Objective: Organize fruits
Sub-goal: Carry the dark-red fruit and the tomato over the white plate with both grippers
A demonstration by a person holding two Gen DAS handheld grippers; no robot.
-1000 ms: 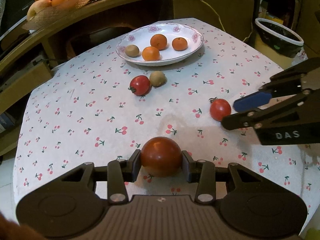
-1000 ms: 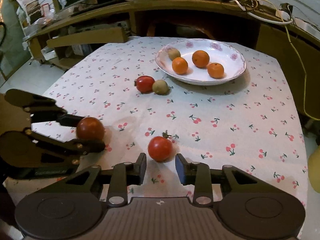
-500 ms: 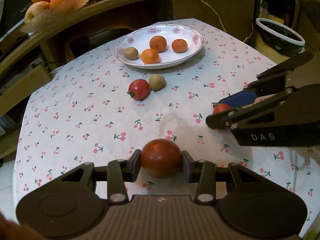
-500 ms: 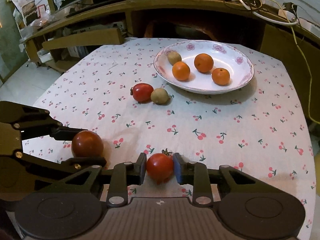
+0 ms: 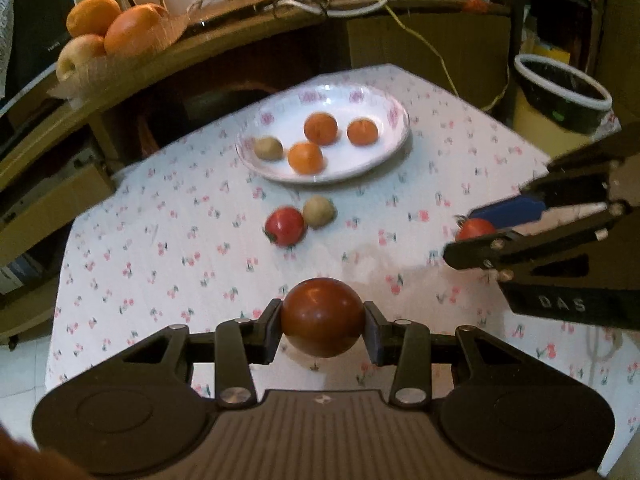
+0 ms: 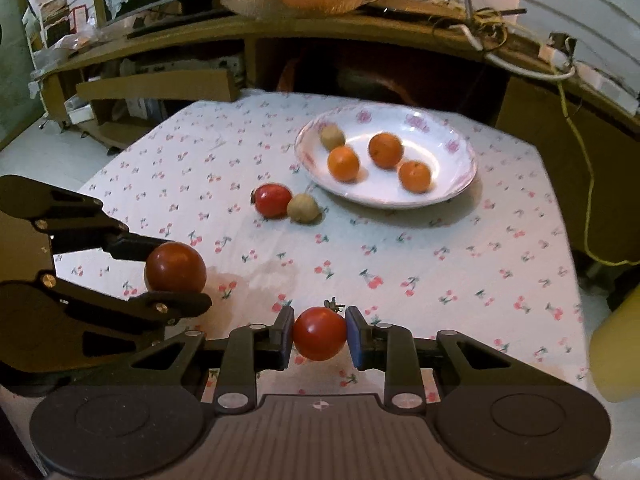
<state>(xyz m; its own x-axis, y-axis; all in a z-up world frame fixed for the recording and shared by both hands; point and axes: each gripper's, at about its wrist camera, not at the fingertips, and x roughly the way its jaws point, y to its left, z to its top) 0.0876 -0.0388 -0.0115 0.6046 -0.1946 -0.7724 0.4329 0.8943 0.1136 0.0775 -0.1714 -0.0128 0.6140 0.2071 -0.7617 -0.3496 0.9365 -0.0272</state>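
Since the earlier frames, both tomatoes are being carried above the cloth, and the bright one is now clamped by the right gripper where it was only flanked before.

Seen from the left wrist, a dark red tomato point(image 5: 322, 322) is being gripped between the fingers of the left gripper point(image 5: 322, 330). At 12 o'clock a floral plate point(image 5: 392, 148) is being occupied by three oranges point(image 5: 320, 129) and a kiwi point(image 5: 268, 148). Between plate and gripper, a loose tomato point(image 5: 285, 225) is being touched by a second kiwi point(image 5: 319, 211). At 3 o'clock the right gripper point(image 5: 476, 234) is being shown side-on.

Seen from the right wrist, a bright red tomato point(image 6: 319, 333) is being squeezed by the right gripper point(image 6: 319, 336) over the cherry-print tablecloth point(image 6: 440, 264). At 9 o'clock the left gripper point(image 6: 176, 276) is being held closed on the dark tomato.
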